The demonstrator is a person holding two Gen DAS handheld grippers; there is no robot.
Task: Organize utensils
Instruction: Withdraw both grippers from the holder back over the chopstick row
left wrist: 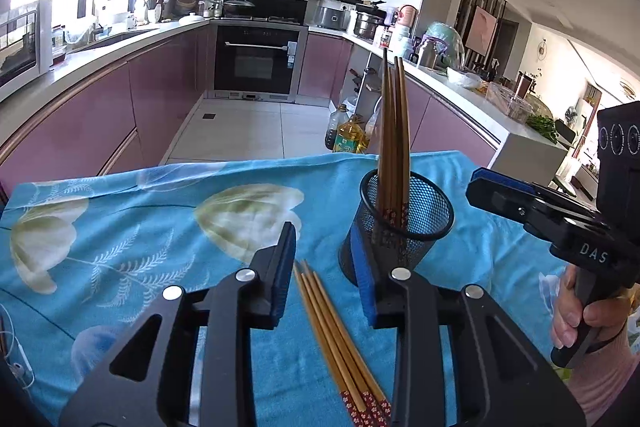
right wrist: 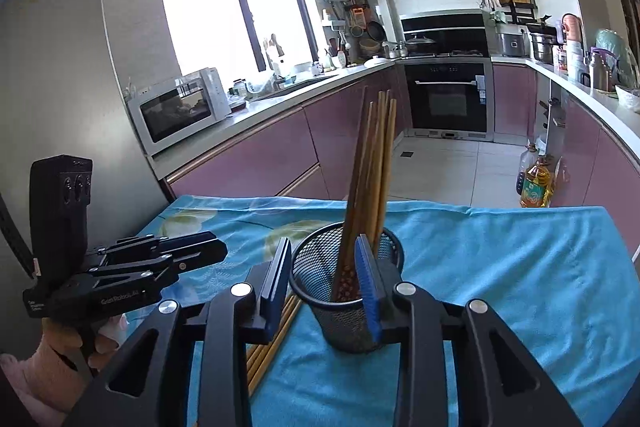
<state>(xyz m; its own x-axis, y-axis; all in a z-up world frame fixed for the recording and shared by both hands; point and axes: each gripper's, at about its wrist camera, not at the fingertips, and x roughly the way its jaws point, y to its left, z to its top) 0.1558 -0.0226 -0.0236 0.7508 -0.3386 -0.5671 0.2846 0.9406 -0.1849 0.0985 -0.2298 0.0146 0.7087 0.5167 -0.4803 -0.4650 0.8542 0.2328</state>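
Left wrist view — loose chopsticks (left wrist: 340,339) lie between the spread, empty left tongs (left wrist: 326,267).

We see brown chopsticks (left wrist: 394,143) with red floral ends in a black mesh holder (left wrist: 404,227), at twelve o'clock on a turquoise floral cloth (left wrist: 160,227).

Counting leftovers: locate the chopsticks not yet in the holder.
Left wrist view: loose chopsticks lie on the blue cloth, between the left gripper's fingers, left of the mesh holder.
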